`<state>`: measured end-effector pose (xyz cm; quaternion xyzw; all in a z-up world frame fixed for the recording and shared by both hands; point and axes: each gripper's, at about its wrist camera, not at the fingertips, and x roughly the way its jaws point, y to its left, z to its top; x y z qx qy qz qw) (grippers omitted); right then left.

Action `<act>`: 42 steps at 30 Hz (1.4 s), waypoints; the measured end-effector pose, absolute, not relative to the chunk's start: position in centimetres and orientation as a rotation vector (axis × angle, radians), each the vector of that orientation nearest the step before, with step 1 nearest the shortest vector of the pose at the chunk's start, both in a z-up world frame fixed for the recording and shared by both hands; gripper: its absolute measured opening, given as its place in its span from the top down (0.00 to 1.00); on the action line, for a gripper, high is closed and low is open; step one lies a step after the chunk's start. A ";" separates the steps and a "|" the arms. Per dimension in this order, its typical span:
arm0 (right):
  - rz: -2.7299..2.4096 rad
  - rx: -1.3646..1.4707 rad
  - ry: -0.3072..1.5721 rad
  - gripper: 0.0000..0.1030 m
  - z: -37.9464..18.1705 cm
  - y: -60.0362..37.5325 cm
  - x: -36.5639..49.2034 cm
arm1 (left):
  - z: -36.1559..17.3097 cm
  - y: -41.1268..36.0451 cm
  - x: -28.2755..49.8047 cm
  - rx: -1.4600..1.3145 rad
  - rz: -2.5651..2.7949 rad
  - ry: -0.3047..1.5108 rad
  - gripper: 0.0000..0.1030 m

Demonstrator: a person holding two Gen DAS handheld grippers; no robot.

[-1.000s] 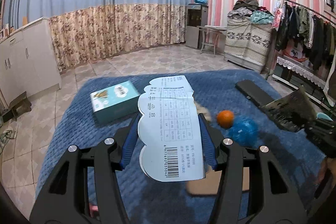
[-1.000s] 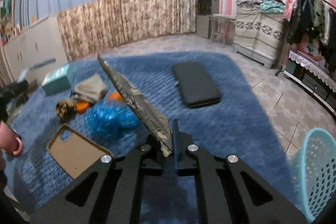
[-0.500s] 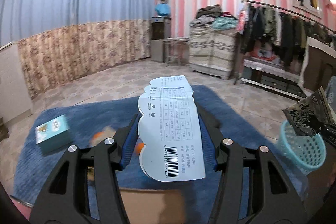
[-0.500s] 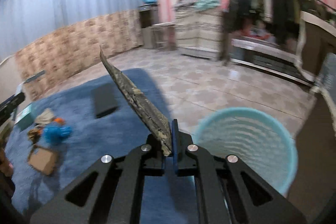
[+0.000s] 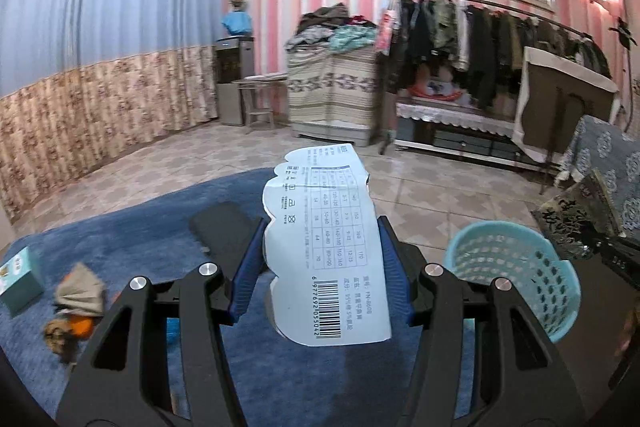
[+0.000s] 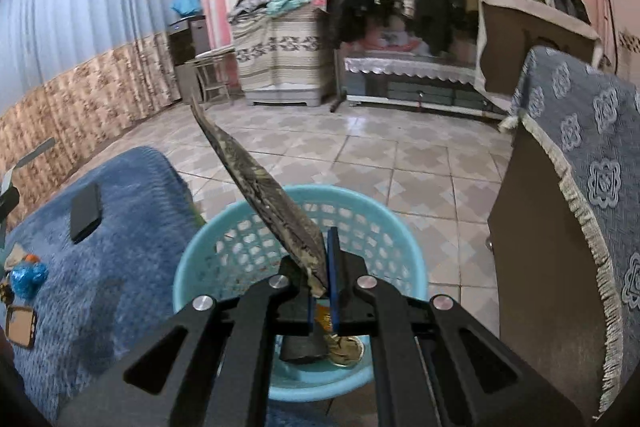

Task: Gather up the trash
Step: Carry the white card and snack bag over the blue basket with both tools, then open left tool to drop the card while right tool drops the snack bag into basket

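Standing over the room: you carry one piece of trash in each hand, and the drop comes next, by my reading.
Blue rug (image 5: 132, 239): it stretches to your left; a black pad (image 5: 224, 227), a teal box (image 5: 18, 279) and a small heap of scraps (image 5: 74, 307) lie on it, uncollected.
Tiled floor (image 6: 380, 155): bare around the basket, so anything that misses lands in plain sight.
Teal basket (image 6: 240, 247): it sits on the tiles just beside the rug's edge, directly below your right gripper; some rubbish already lies at its bottom.
Right gripper (image 6: 324, 287): its tongs are pressed together on the dark patterned wrapper (image 6: 264, 195), pinching only its lower corner.
Wrapper risk: the sheet slants up and left, well past the rim. If you let go from here, it may tip over the wall onto the rug.
Left gripper (image 5: 320, 267): its tongs are clamped on the white label card (image 5: 324, 247), pads against both long edges.
Card position: from your left wrist view the basket (image 5: 516, 267) lies off to the right, not underneath.
Card risk: release now and the card lands on the rug. Light and flat, it may also glide sideways in falling.
Crowding risk: your two grippers must share one small opening, so you could knock the rim.
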<state>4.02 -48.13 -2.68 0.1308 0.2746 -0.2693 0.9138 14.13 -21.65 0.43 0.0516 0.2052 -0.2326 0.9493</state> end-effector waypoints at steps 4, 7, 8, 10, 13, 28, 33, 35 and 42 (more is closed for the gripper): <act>-0.581 0.290 0.560 0.95 -3.0 -50.2 3.7 | -0.6 -25.6 13.0 0.133 -0.542 0.415 0.48; -0.589 0.316 0.554 0.95 -3.4 -51.2 3.6 | -1.5 -28.6 12.2 0.150 -0.592 0.418 0.48; -0.591 0.337 0.553 0.95 -3.7 -51.8 3.7 | -1.8 -29.4 12.0 0.151 -0.609 0.426 0.48; -0.594 0.358 0.556 0.95 -4.1 -52.1 3.4 | -2.6 -31.0 11.7 0.155 -0.637 0.442 0.48; -0.601 0.382 0.562 0.95 -4.7 -52.8 3.5 | -3.3 -33.0 11.4 0.168 -0.672 0.452 0.48; -0.602 0.442 0.608 0.95 -6.7 -55.0 3.1 | -6.1 -42.6 10.1 0.290 -0.761 0.434 0.48; -0.583 0.444 0.619 0.95 -6.9 -55.1 3.5 | -6.2 -43.0 11.2 0.285 -0.763 0.451 0.34; -0.575 0.438 0.629 0.95 -7.1 -55.0 3.8 | -5.8 -42.5 11.7 0.261 -0.743 0.443 0.26; -0.563 0.423 0.666 0.95 -7.6 -54.5 5.0 | -4.6 -39.4 13.7 0.209 -0.626 0.424 0.12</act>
